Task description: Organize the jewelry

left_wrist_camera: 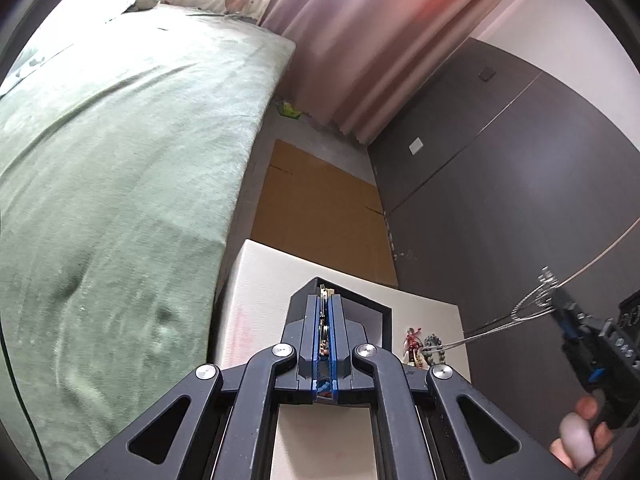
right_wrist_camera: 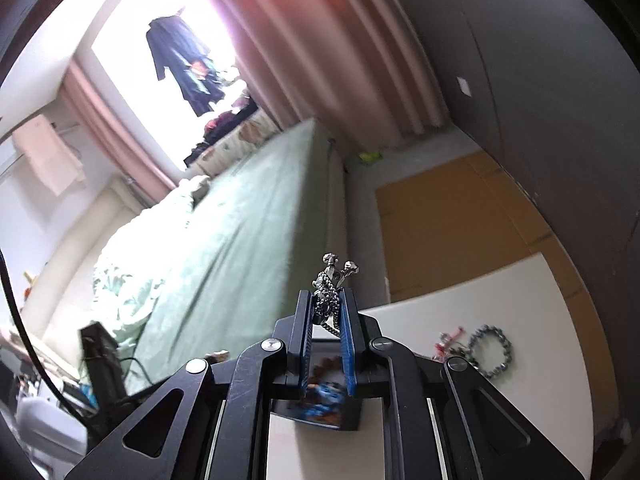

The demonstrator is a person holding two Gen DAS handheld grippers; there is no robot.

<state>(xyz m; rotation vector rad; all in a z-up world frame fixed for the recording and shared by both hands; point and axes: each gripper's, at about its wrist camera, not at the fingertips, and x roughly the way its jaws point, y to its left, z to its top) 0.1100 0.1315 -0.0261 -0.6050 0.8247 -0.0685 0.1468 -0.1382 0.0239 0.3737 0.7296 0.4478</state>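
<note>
Clearly the right claw (right_wrist_camera: 327,300) is clamped on a silver chain (right_wrist_camera: 330,280), whose knobbed ends stick up past its tips while strands trail down toward the tabletop (right_wrist_camera: 500,292). From the left view the same chain (left_wrist_camera: 532,304) stretches in taut loops from that claw (left_wrist_camera: 560,300) down to the jewelry pile beside it. The left claw (left_wrist_camera: 327,308) is pinched nearly shut on the wall of a black box (left_wrist_camera: 376,308), steadying it.

To do this step well, I judge the chain should be lifted slowly until its tail hangs free of the other pieces, then carried over the box and lowered tail first, so it coils inside rather than draping over the rim. The left claw should keep the box pinned, since a tug on a snagged chain could drag it.

A beaded bracelet (right_wrist_camera: 490,352) and a red piece (right_wrist_camera: 448,340) lie right of the right claw, below its tips. Whether the chain is tangled in them I cannot tell; the contact point is small and blurred. The box interior (right_wrist_camera: 324,404) is mostly hidden behind the claw, showing only smeared blue and orange. A thin gold item (left_wrist_camera: 326,292) between the left tips is too small to identify.
</note>
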